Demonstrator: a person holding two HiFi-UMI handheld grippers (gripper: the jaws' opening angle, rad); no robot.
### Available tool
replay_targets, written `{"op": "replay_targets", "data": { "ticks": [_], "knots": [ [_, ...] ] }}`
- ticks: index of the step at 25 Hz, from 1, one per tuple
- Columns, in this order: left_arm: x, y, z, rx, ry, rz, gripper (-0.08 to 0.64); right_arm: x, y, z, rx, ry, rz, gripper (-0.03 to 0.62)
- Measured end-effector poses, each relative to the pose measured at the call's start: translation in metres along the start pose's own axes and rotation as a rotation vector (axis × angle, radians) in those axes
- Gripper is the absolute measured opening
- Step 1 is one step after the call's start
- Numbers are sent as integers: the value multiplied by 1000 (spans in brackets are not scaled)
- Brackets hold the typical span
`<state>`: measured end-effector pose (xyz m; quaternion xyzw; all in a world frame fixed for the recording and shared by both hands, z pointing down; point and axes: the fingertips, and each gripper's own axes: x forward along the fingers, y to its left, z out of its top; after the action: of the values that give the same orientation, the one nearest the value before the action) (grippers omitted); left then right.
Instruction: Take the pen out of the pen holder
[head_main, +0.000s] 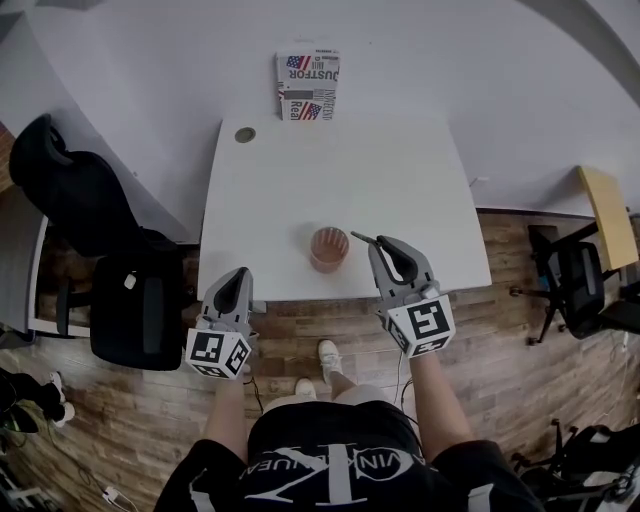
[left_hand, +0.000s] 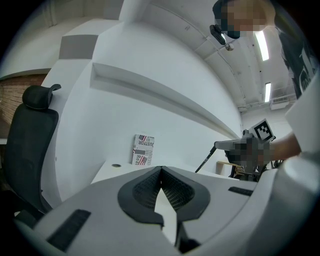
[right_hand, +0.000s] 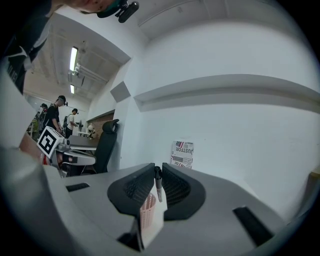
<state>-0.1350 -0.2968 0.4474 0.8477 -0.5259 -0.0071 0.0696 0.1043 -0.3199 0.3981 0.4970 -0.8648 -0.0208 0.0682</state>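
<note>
one pen (right_hand: 158, 184) is pinched in the nearly closed right hand-held gripper (head_main: 378, 243), slanting down towards the rim of the one pink mesh pen holder (head_main: 328, 248) on the white desk (head_main: 350, 180). one printed box (head_main: 307, 86) stands at the white wall. wood floor (head_main: 300, 340), two black chairs (head_main: 120, 270). the left hand-held gripper (left_hand: 161, 172) is closed and empty.

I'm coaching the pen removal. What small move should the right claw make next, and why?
Probably raise it slightly and draw it away from the pen holder. The right claw is shut on the pen, whose lower end hangs close by the holder's rim, so clearance looks slim.
</note>
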Motion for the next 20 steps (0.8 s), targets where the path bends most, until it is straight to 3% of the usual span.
{"op": "replay_targets", "data": {
  "ticks": [20],
  "knots": [
    [-11, 13, 14, 44, -8, 23, 14, -34, -14, -20, 25, 46, -85, 55]
  ]
}}
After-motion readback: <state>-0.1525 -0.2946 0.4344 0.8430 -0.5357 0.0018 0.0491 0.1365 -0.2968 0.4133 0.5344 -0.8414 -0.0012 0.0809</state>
